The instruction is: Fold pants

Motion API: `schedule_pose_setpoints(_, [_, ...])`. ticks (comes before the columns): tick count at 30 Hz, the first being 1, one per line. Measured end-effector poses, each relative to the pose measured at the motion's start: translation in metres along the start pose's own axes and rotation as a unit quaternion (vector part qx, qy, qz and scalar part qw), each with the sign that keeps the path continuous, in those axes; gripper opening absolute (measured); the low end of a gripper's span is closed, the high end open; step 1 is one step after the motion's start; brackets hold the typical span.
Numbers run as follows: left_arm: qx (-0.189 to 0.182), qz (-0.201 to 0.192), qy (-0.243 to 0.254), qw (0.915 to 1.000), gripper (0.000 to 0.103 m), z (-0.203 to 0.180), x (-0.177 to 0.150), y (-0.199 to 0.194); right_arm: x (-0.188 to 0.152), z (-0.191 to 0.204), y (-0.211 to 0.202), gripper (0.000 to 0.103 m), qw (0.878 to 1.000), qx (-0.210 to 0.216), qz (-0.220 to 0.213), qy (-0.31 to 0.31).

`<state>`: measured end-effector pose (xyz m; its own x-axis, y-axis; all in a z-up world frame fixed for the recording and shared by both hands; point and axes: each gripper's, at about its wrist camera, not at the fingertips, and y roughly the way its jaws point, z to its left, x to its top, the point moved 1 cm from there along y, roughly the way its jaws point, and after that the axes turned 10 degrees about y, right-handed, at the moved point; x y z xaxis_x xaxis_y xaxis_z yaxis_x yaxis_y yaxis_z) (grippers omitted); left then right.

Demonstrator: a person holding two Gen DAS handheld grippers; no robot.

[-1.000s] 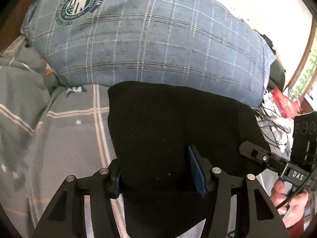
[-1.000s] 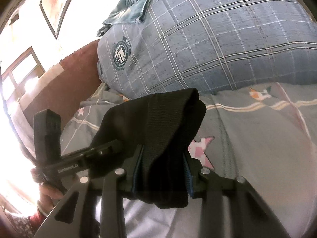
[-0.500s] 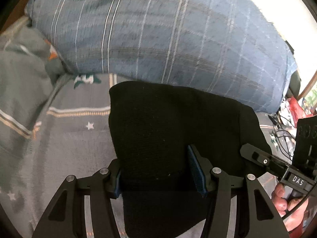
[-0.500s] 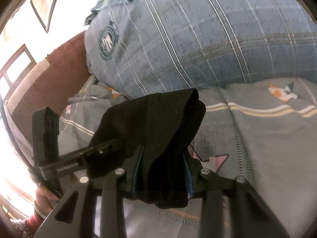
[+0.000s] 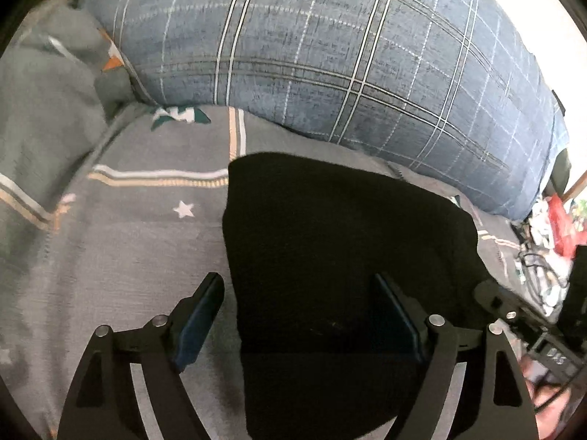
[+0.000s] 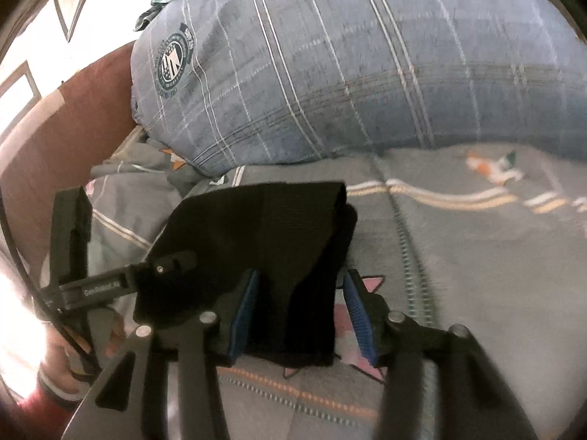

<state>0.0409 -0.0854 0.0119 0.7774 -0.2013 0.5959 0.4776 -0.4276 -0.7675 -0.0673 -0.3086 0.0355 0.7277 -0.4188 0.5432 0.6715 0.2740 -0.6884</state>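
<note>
The folded black pants point(image 5: 330, 227) lie on the grey patterned bedsheet point(image 5: 128, 238), just in front of a blue plaid pillow point(image 5: 330, 55). My left gripper point(image 5: 297, 282) straddles the near left edge of the fold. Its jaws are opening: the left pad stands clear of the cloth and the right one rests above it. In the right wrist view the pants point(image 6: 264, 227) form a thick fold with a ribbed band. My right gripper point(image 6: 302, 275) is opening too, with the fold still between the blue pads and a gap at the right pad.
The plaid pillow point(image 6: 367, 55) bulks right behind the pants, with a dark red headboard point(image 6: 73, 117) to its left. Cables and clutter point(image 5: 543, 256) lie off the bed at the right. A hand point(image 6: 55, 359) holds the left tool's body point(image 6: 102, 288).
Both grippers sank toward the bed with the pants, and the pillow now looms closer. Both pairs of jaws have widened and no longer pinch the cloth.
</note>
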Motion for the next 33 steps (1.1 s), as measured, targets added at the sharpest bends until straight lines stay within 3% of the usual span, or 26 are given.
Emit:
schedule_pose_setpoints(6, [0.043, -0.03, 0.012, 0.9985, 0.082, -0.016, -0.008, -0.034, -0.005, 0.022, -0.027, 0.049, 0.999, -0.005, -0.03, -0.025])
schedule_pose_setpoints(10, [0.072, -0.054, 0.027, 0.9956, 0.082, -0.028, -0.014, -0.055, -0.011, 0.038, -0.033, 0.049, 0.997, -0.032, -0.048, -0.047])
schedule_pose_setpoints(12, [0.082, -0.063, 0.033, 0.9941, 0.082, -0.034, -0.023, -0.069, -0.013, 0.042, -0.033, 0.052, 0.997, -0.034, -0.053, -0.046])
schedule_pose_setpoints(14, [0.092, -0.073, 0.04, 0.9923, 0.082, -0.04, -0.029, -0.079, -0.015, 0.046, -0.034, 0.06, 0.997, -0.037, -0.06, -0.045])
schedule_pose_setpoints(33, [0.132, -0.104, 0.054, 0.9842, 0.087, -0.06, -0.064, -0.136, -0.03, 0.069, -0.05, 0.07, 0.994, -0.05, -0.082, -0.06])
